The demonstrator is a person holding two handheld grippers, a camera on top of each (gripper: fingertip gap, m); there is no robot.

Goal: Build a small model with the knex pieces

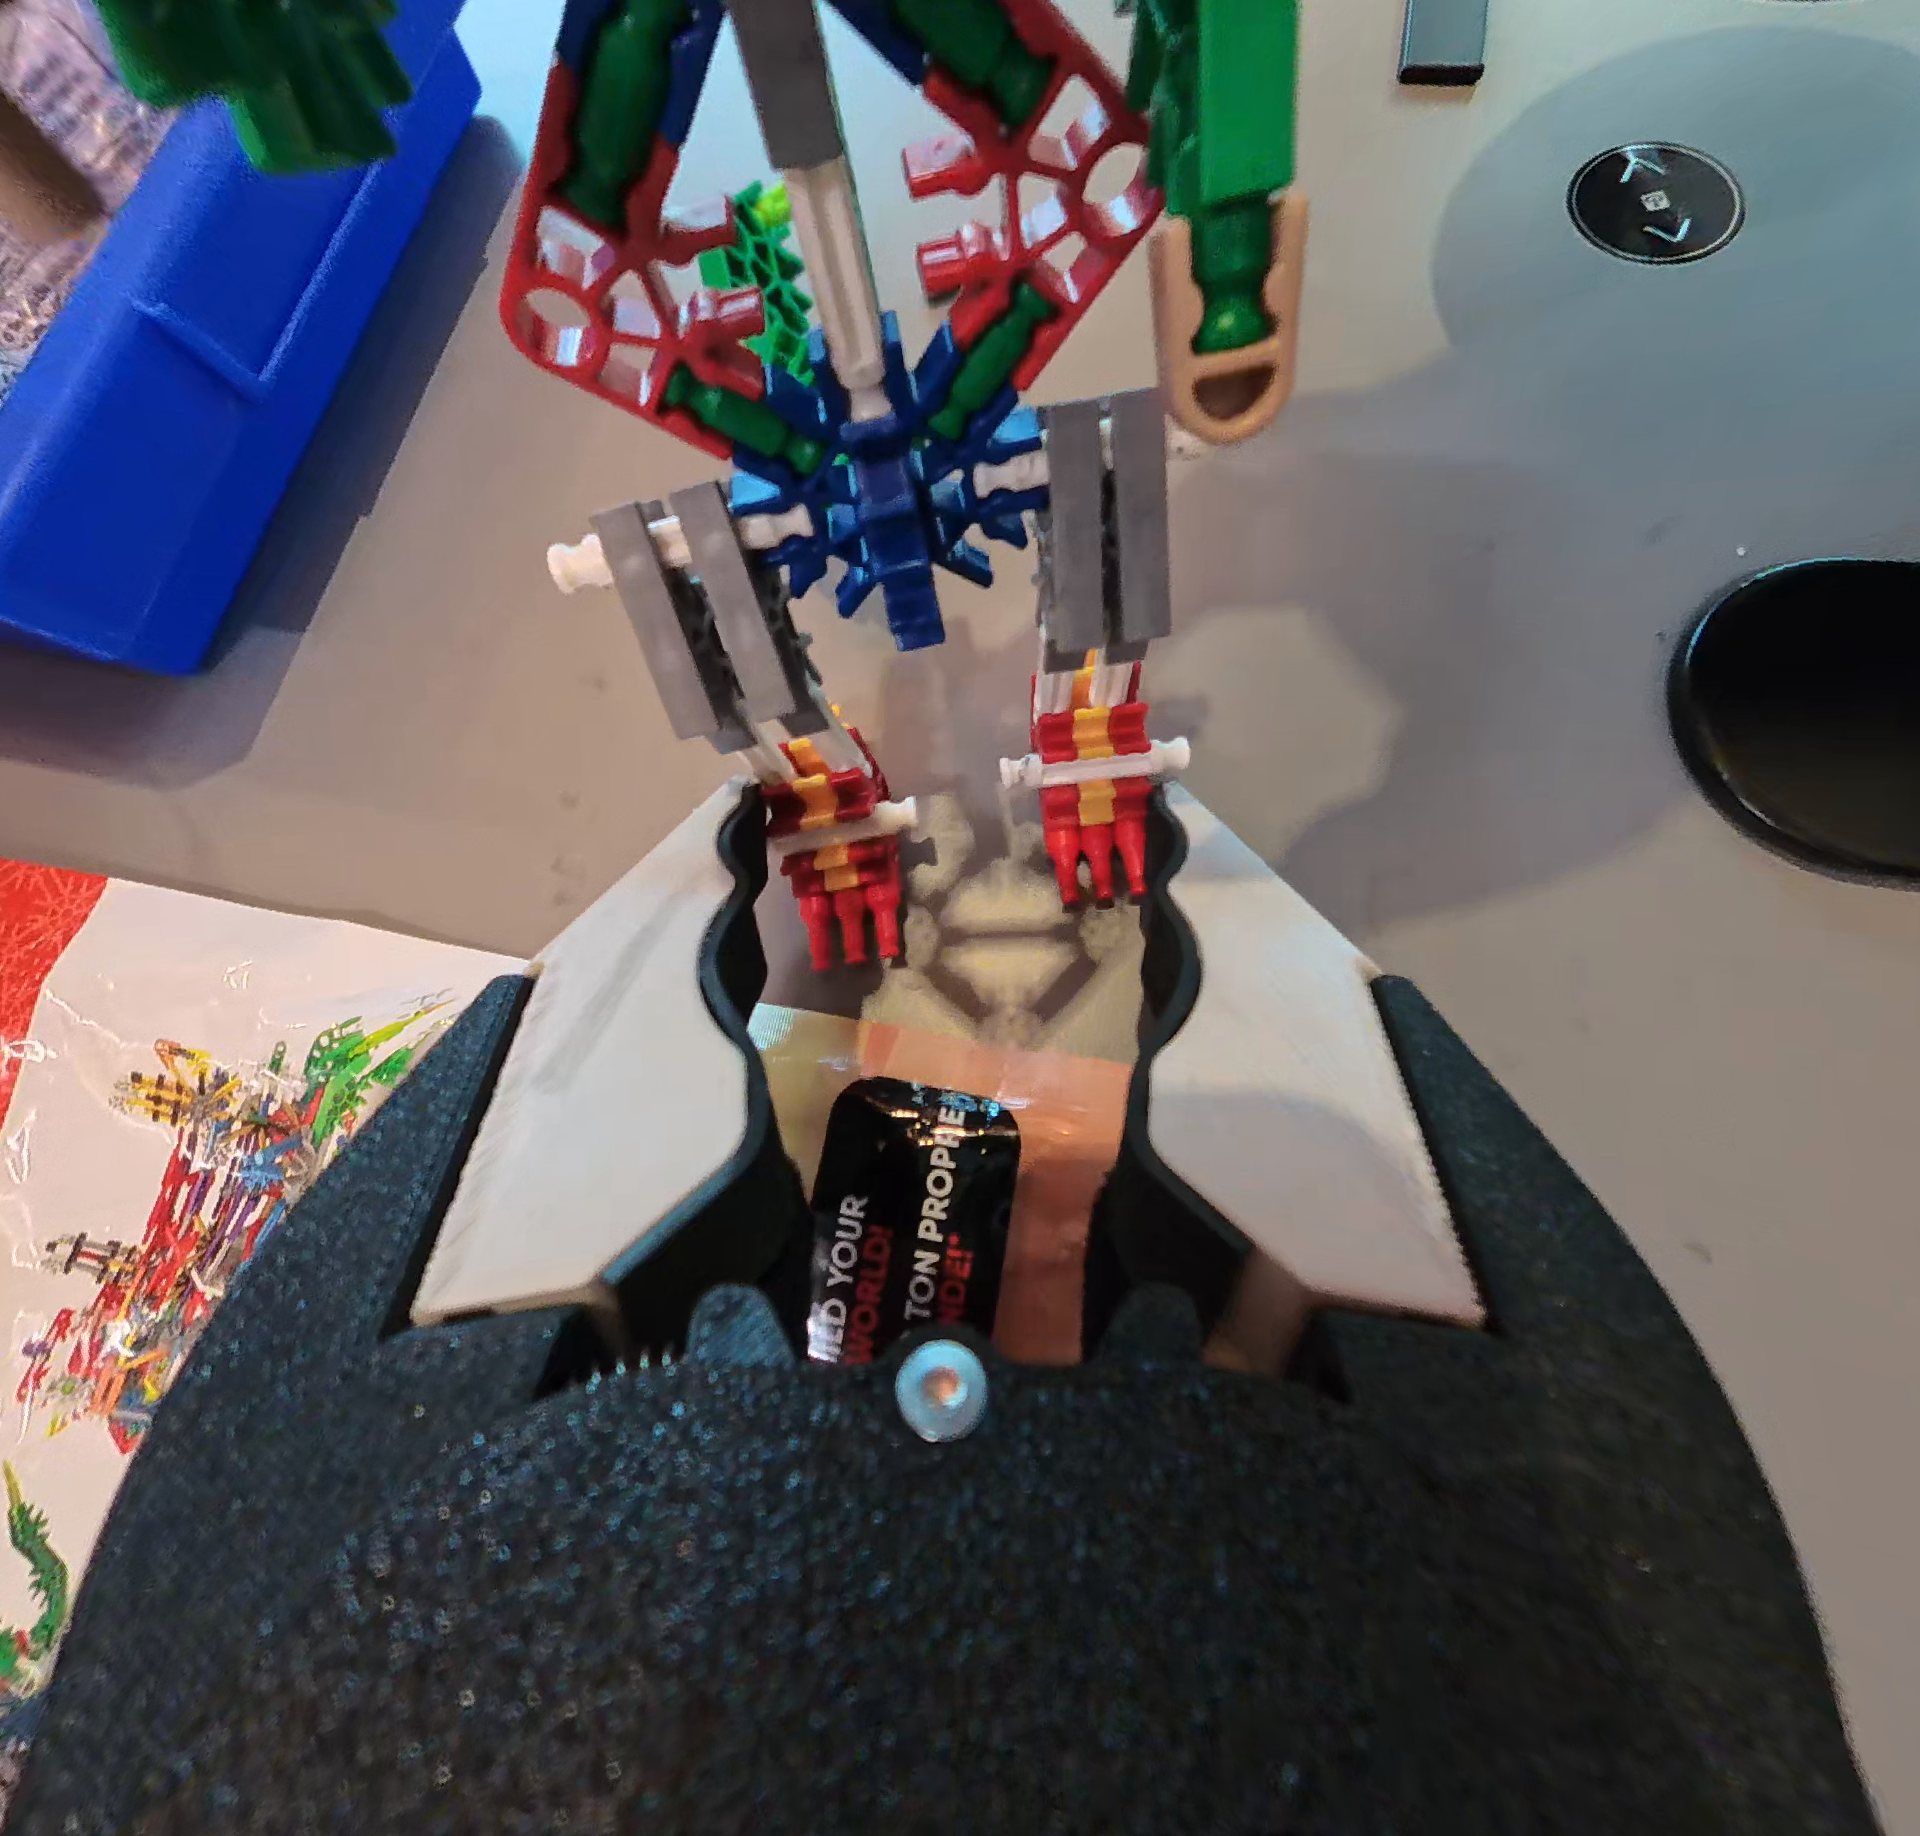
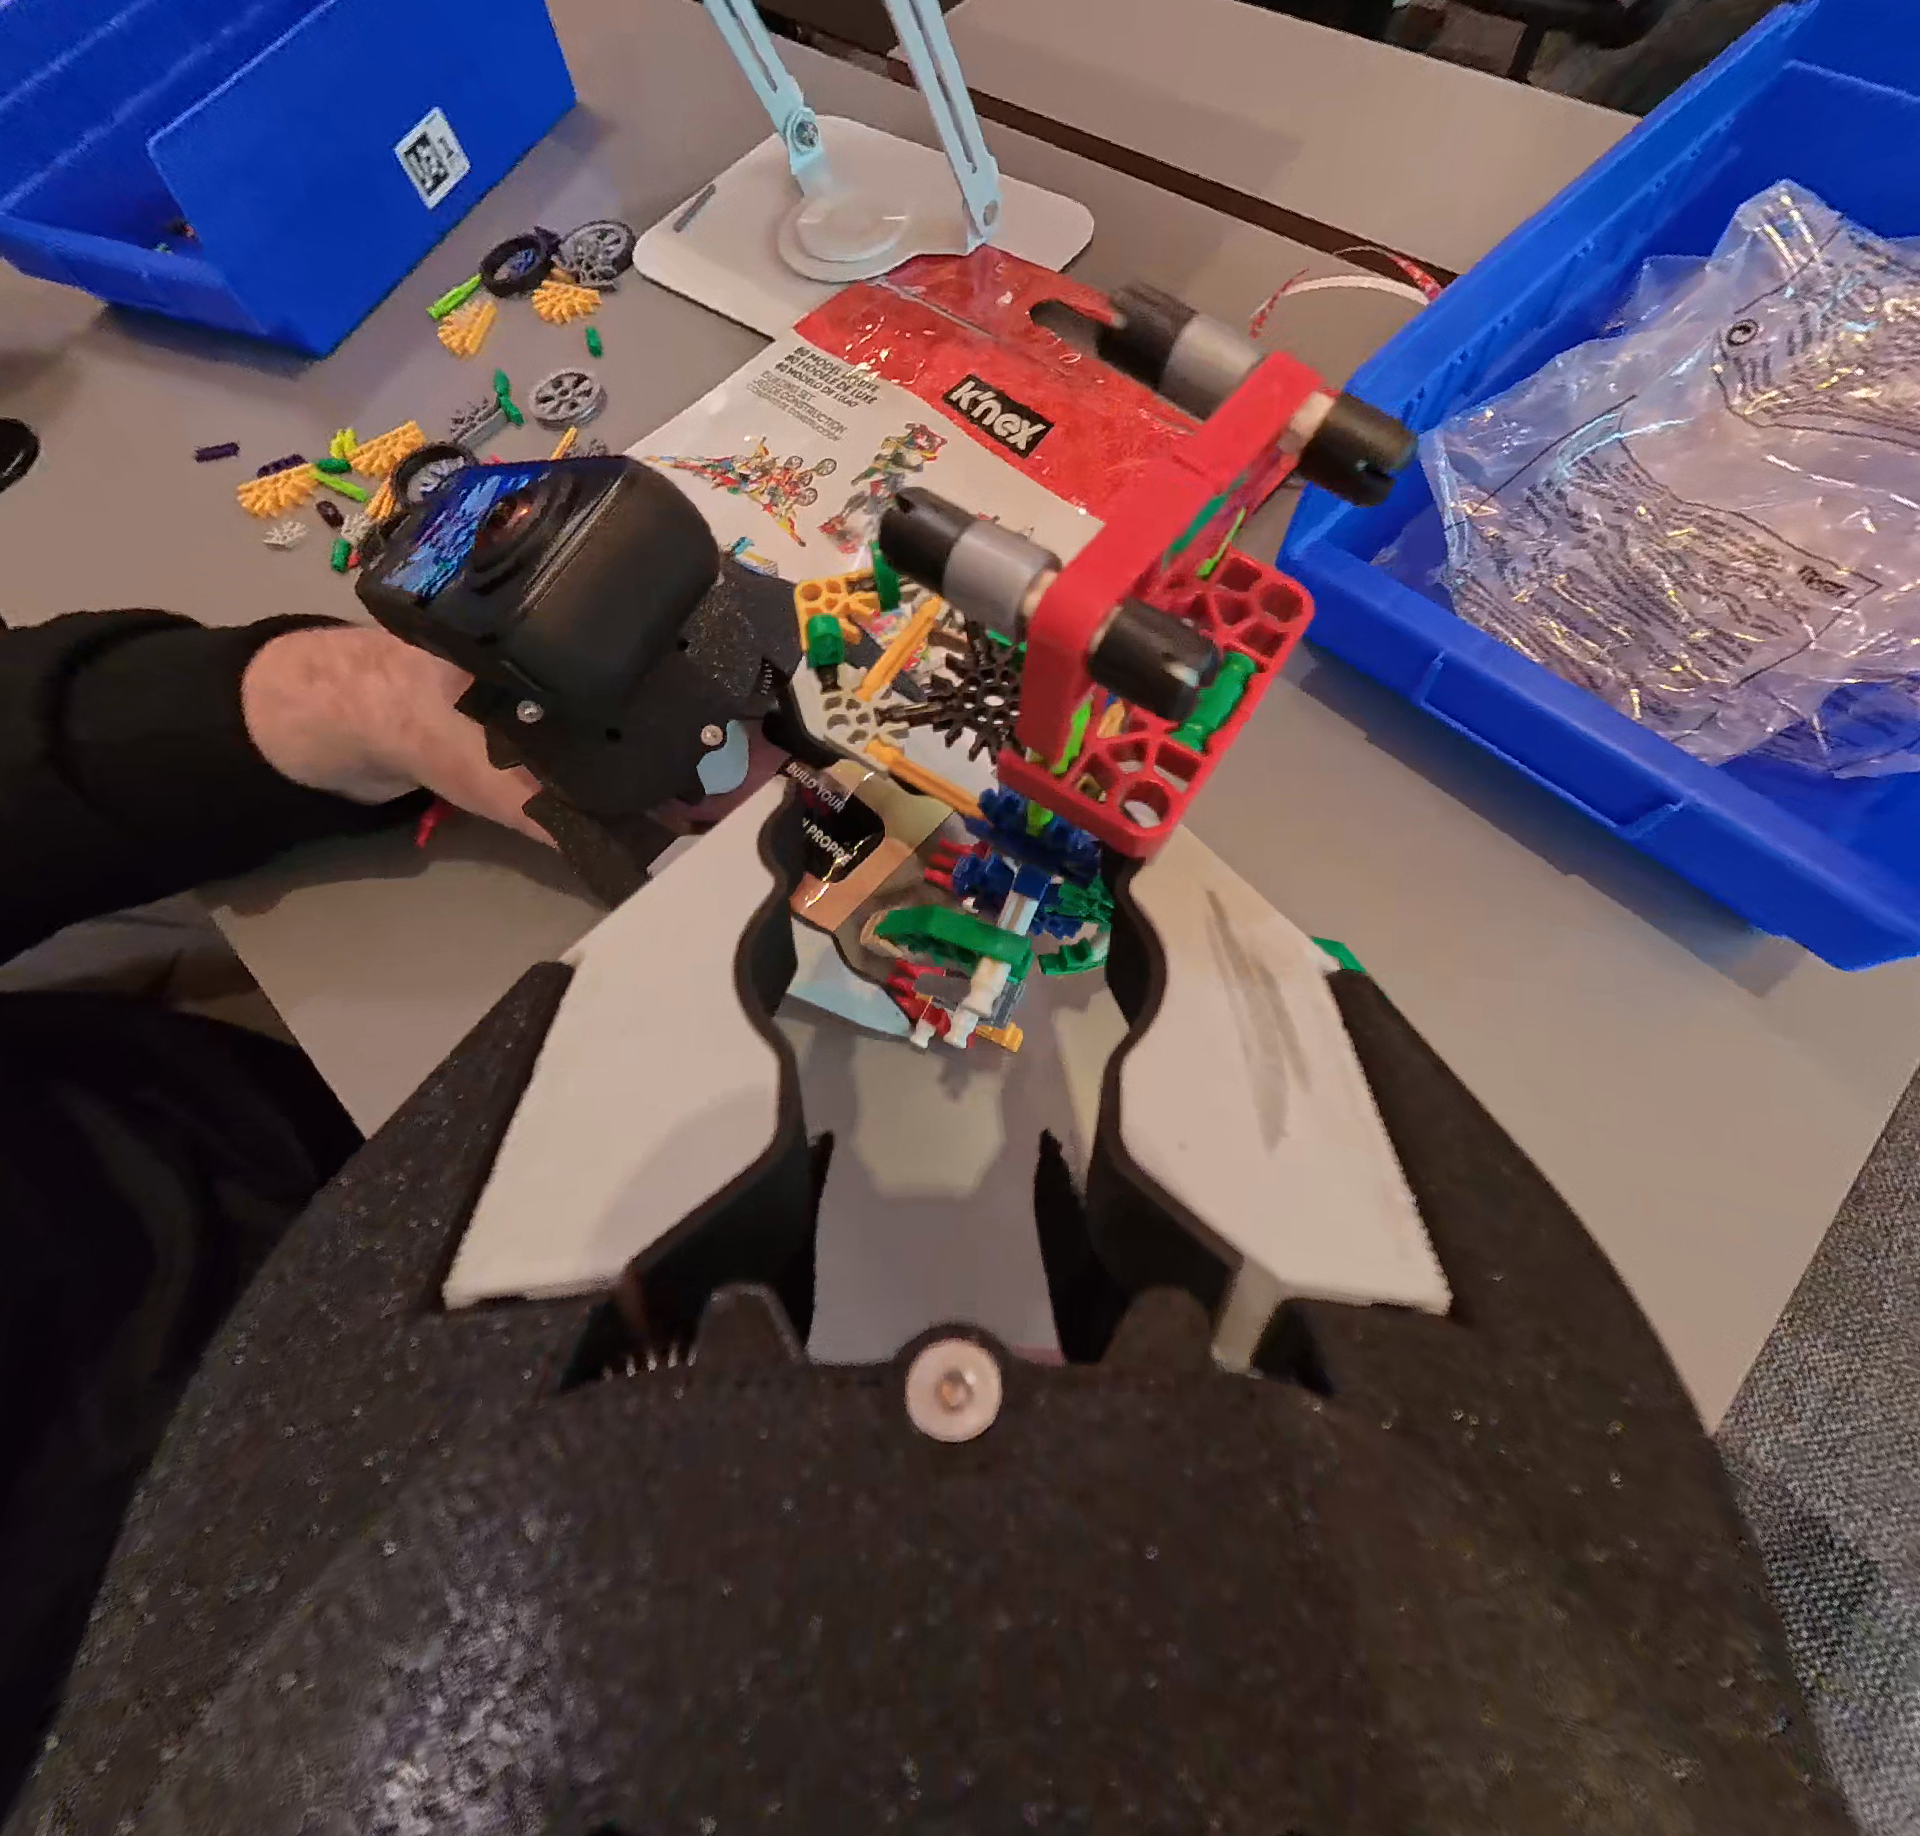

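A construction-toy model (image 1: 883, 498) of red panels, blue connectors, green rods and grey blocks hangs above the grey table. My left gripper (image 1: 951, 841) is shut on its two red-and-yellow feet (image 1: 842, 851), one against each finger. In the right wrist view the model (image 2: 1153, 685) shows red panels and grey-and-black wheels, and the left gripper (image 2: 800, 737) holds it from the left, in a person's hand (image 2: 343, 706). My right gripper (image 2: 945, 882) is open, with its fingers on either side of the model's blue-and-green end (image 2: 997, 903). A gap shows beside its left finger.
A red-and-white toy package (image 2: 935, 415) lies under the model. Blue bins stand at left (image 2: 260, 124) and right (image 2: 1558, 726); the right one holds a clear plastic bag (image 2: 1714, 498). Loose pieces (image 2: 416, 456) lie at the far left. A light-blue stand (image 2: 862, 217) is behind. A black table hole (image 1: 1818, 706) is nearby. The gap from one gripper's tips to the other's is roughly 12 centimetres.
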